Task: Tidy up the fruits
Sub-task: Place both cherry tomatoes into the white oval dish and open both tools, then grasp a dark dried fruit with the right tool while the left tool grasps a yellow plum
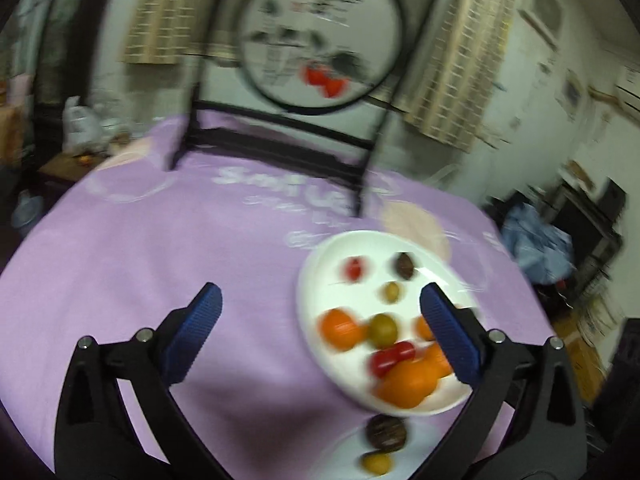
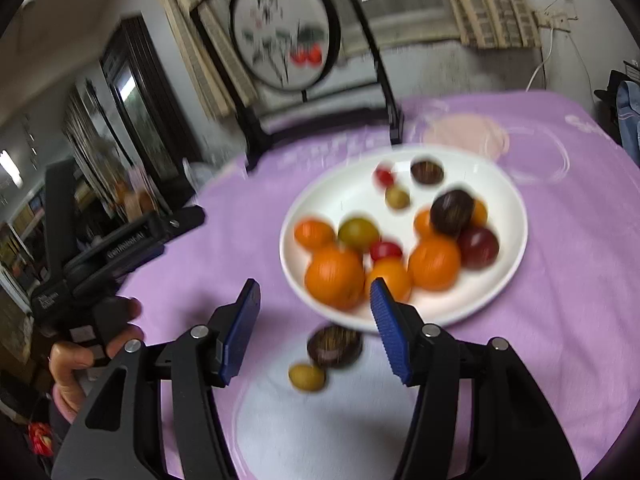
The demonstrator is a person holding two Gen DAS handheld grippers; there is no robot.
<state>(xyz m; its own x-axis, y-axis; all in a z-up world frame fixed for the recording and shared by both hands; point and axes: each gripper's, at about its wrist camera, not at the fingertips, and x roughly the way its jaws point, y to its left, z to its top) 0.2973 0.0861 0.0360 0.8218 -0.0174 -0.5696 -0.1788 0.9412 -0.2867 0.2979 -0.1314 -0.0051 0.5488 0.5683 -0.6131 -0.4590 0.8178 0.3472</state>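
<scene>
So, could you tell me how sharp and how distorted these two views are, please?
Left wrist view: heavy motion blur smears the fruit on the white plate and the round screen; the gripper stays crisp. Right wrist view: milder blur, oranges soft. Both: fisheye bends the purple cloth, dark corners.

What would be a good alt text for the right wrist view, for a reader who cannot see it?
The open right tool hovers over a purple tablecloth, empty, above a dark brown fruit and a small green fruit on a pale plate. Beyond sits a white plate of mixed fruits. At left, a hand holds the other tool.
</scene>
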